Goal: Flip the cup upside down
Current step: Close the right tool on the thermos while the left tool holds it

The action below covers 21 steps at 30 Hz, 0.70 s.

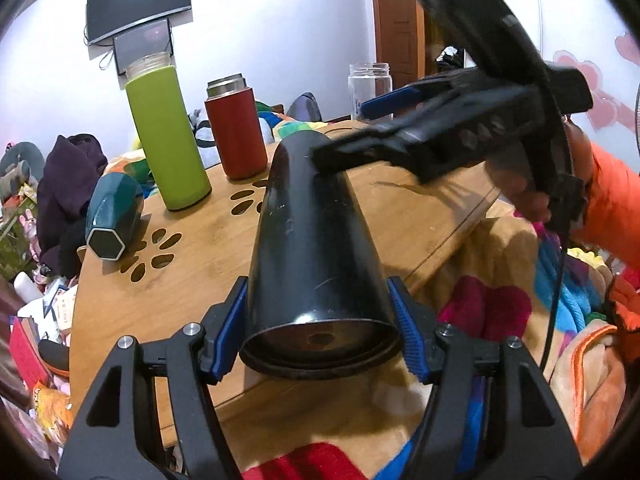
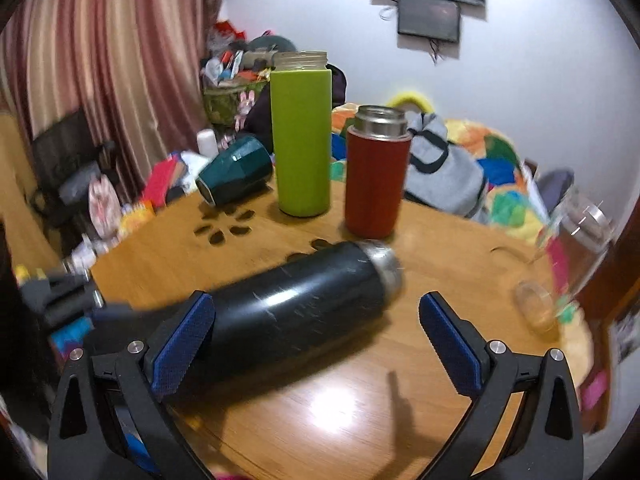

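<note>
A tall black cup [image 1: 316, 240] lies on its side over the wooden table [image 1: 420, 216], base end toward the left wrist camera. My left gripper [image 1: 318, 338] is shut on it near the base, blue pads on both sides. In the right wrist view the black cup [image 2: 296, 308] points its steel rim to the right. My right gripper [image 2: 316, 348] is open above the cup; its left pad [image 2: 184, 344] is beside the cup body. In the left wrist view the right gripper [image 1: 360, 132] hovers over the cup's far end.
A green bottle [image 1: 168, 140], a red flask [image 1: 236, 132] and a clear jar [image 1: 370, 88] stand at the back. A dark teal cup [image 1: 114, 216] lies on its side at the left. A small glass [image 2: 536, 308] sits at the right edge. Blankets and clutter surround the table.
</note>
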Each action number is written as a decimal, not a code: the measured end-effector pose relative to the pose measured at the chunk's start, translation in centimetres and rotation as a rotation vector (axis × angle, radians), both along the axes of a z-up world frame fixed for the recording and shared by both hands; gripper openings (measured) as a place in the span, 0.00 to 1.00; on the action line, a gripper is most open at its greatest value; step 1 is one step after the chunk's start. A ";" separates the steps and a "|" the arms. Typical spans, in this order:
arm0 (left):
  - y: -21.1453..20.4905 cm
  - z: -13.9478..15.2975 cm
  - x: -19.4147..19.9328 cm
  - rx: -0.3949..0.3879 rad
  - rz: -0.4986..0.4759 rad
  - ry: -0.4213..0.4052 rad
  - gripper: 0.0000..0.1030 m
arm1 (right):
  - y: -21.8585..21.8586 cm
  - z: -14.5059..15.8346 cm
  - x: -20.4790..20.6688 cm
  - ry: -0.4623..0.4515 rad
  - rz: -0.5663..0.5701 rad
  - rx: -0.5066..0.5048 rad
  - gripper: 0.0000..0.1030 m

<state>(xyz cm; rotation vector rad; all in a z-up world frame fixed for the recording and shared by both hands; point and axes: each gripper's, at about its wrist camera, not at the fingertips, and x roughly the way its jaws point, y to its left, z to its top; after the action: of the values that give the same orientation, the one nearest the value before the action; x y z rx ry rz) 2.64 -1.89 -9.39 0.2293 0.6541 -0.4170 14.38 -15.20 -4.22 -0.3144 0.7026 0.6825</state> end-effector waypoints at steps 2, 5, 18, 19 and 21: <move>0.1 0.1 0.4 -0.013 0.000 0.016 0.64 | -0.3 -0.1 -0.5 -0.022 0.042 -0.075 0.99; 0.0 0.2 0.9 -0.026 0.012 0.036 0.64 | -0.3 -0.5 -1.0 -0.039 0.086 -0.169 0.99; -3.6 2.5 -1.0 -0.081 -0.158 -0.001 0.76 | -3.5 0.6 -0.4 0.159 -0.014 -0.013 0.98; -3.9 2.6 -1.1 -0.081 -0.167 -0.004 0.76 | -3.4 0.6 -0.6 0.170 -0.013 -0.003 0.98; -4.0 2.9 -1.3 -0.089 -0.175 -0.001 0.76 | -3.0 0.6 -0.9 0.208 -0.008 0.025 0.98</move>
<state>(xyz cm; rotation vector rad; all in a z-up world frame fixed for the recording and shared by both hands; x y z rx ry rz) 1.36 -5.91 -6.45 0.2033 0.6156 -0.6129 13.52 -18.23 -3.62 -0.2190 0.8925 0.7219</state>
